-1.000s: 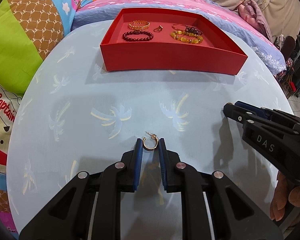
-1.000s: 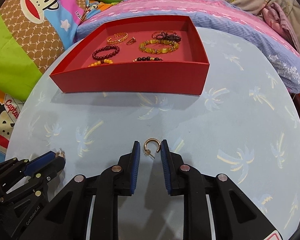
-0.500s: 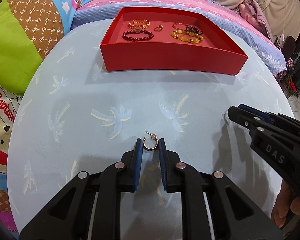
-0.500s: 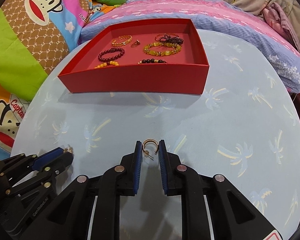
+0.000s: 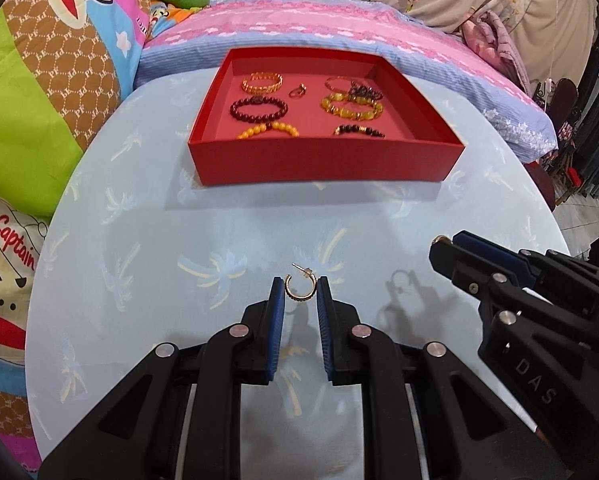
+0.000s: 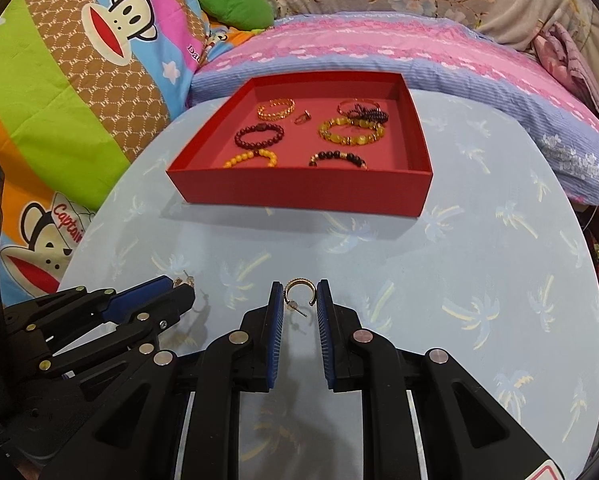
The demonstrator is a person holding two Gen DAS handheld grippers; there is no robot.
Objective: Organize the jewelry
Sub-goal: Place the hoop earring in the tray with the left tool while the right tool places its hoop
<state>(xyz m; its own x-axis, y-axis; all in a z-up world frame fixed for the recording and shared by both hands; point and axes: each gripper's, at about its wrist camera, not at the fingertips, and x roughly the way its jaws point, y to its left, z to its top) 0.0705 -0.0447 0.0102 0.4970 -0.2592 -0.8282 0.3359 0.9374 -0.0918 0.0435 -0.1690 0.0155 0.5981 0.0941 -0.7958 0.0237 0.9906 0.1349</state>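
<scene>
Table | left claw pinches hoop earring | tray beyond

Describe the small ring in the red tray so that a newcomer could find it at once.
Start at the red tray on the pale blue table. Along its far row, the ring lies between the gold chain bracelet and the tangled dark bracelet. It is by far the smallest piece, with no beads.
</scene>
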